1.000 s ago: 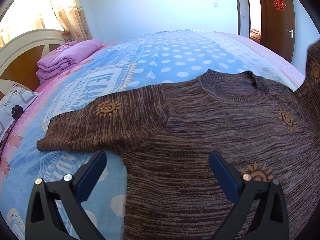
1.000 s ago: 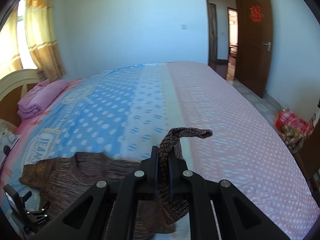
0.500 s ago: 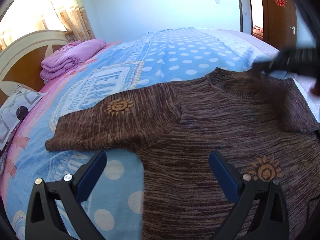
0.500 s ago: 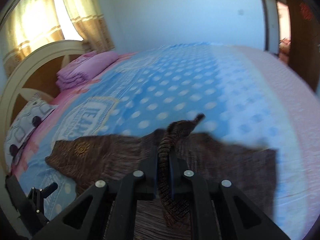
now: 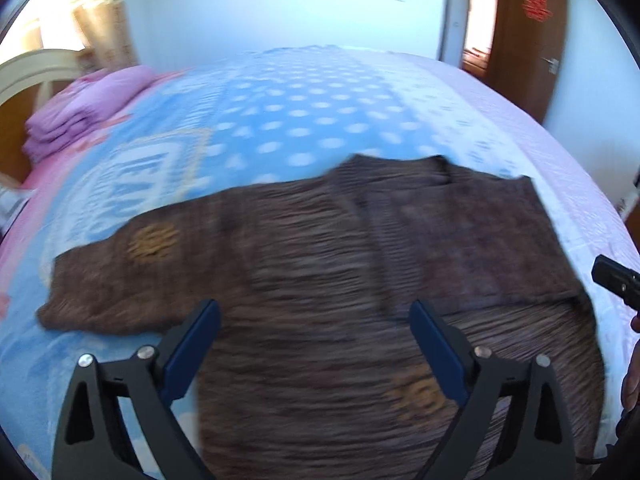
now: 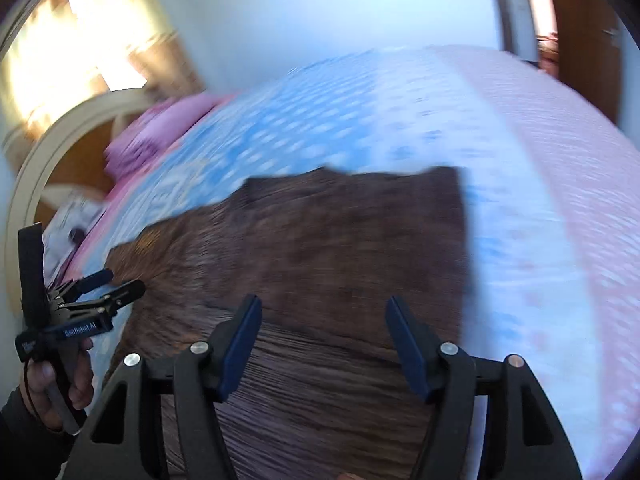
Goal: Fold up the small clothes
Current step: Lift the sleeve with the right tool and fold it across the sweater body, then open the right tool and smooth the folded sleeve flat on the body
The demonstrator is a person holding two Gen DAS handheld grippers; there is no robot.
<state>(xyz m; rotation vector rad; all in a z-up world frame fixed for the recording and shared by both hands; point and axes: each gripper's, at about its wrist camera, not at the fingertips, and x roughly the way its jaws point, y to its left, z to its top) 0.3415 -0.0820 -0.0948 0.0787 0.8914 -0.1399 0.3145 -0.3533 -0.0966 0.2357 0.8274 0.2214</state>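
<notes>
Right wrist view: one sleeve folded in, claw letting go.
Spread on the bed (image 5: 560, 152), the brown sweater (image 5: 320, 280) has one sleeve laid across its chest, the other stretched toward the headboard, likely next to fold. Above the sweater, the right gripper (image 6: 324, 336) is opening with nothing between its pads; the left gripper (image 5: 316, 344) stands wide, narrowing slightly, also empty.
</notes>
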